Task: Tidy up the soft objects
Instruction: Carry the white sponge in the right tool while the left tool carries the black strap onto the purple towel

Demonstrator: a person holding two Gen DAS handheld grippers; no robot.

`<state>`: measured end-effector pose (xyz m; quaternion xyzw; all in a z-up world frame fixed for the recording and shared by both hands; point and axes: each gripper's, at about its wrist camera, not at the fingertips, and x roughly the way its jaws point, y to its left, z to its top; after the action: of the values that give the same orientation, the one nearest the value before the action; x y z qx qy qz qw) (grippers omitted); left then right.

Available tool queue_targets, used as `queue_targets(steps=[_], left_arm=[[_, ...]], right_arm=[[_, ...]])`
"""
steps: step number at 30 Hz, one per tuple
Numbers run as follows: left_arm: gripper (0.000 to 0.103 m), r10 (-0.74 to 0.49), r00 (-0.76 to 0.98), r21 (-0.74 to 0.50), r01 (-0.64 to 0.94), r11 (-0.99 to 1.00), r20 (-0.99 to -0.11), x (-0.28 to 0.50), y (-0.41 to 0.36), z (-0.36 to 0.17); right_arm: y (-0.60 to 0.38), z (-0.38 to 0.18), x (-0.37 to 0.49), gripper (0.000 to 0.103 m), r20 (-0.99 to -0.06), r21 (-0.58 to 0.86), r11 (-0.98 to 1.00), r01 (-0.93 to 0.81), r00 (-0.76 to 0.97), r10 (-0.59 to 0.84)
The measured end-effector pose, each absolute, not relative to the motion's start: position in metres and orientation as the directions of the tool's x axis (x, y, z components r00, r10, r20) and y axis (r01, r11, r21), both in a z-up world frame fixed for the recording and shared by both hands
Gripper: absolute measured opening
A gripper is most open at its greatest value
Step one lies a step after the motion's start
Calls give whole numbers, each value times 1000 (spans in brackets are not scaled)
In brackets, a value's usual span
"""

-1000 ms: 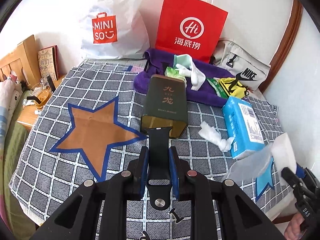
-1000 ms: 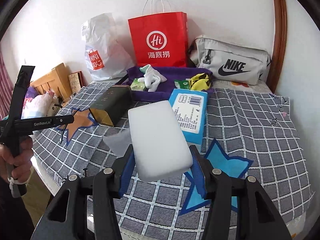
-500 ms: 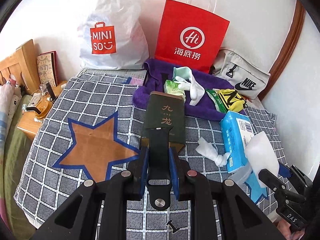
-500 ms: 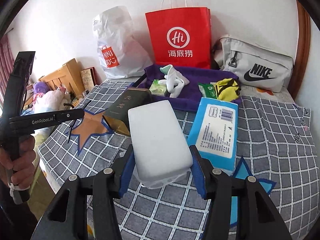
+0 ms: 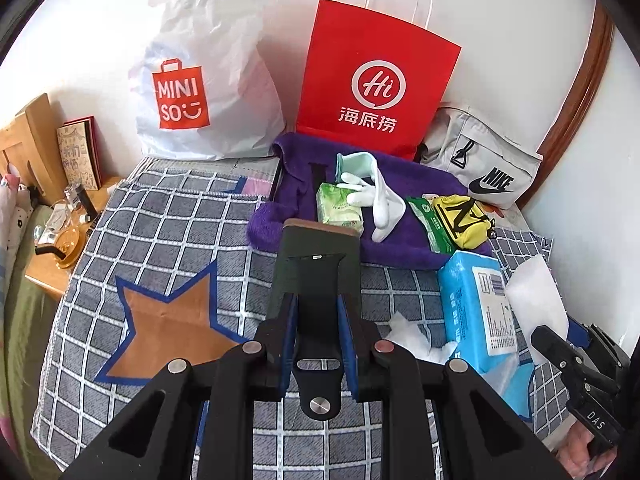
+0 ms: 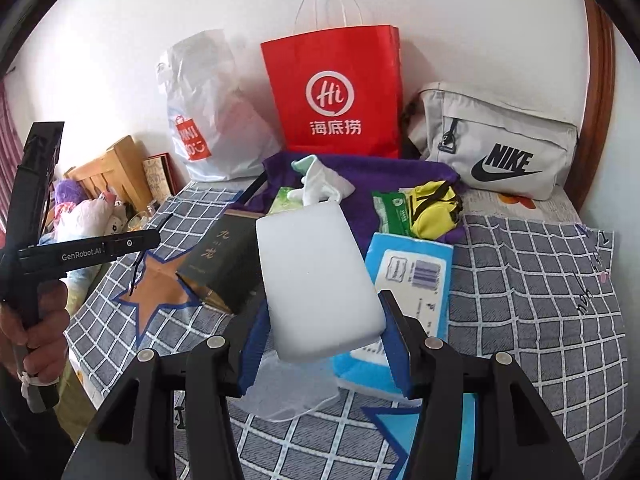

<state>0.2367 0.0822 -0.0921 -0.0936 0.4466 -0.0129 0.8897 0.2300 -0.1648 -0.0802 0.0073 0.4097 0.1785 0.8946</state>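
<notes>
My left gripper (image 5: 316, 304) is shut on a dark watch strap (image 5: 316, 276), which sticks out past the blue pads; its metal stud hangs below them. A white foam sponge (image 6: 312, 264) is clamped in my right gripper (image 6: 324, 312), tilted up over the bed. Beyond both lies a purple towel (image 5: 404, 180) bearing white socks (image 5: 376, 196), a green tissue pack (image 5: 338, 208), a green wipes pack (image 5: 430, 220) and a yellow pouch (image 5: 464, 216). The sponge (image 5: 536, 292) also shows at the right of the left wrist view.
A dark green box (image 6: 224, 264) and a blue tissue pack (image 6: 412, 276) lie on the checked bedspread (image 5: 168, 232) before the towel, with a crumpled tissue (image 5: 412, 336). A red paper bag (image 5: 372, 92), white Miniso bag (image 5: 200, 92) and grey Nike bag (image 6: 496, 148) line the wall. A bedside table (image 5: 60, 248) stands left.
Both grippers have moved forward over the bed toward the purple towel, so the box and towel now sit closer. The strap and the sponge stay gripped as before.
</notes>
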Motion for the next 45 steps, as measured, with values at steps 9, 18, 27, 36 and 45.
queue_targets(steps=[9,18,27,36,45], left_arm=[[20,-117,602,-178,-43,983,-790,265,76,-90],[20,-128,605,-191,-40,981,-786,294,77,-89],[20,-127,589,-199,-60,978,-798,328,81,-96],[20,-106,579,-180,-71,981,-808,364,83,-101],[20,-134,546,-212,-81,974,-827,400,87,-119]], right_arm=[[-178,-75,258,52,-724,148,947,-285,622,300],[-190,-74,290,52,-717,126,957,-262,642,271],[-190,-80,332,53,-716,96,959,-267,651,252],[-187,-93,372,53,-729,110,956,-272,632,264],[-187,-117,409,53,-758,126,953,-277,592,273]])
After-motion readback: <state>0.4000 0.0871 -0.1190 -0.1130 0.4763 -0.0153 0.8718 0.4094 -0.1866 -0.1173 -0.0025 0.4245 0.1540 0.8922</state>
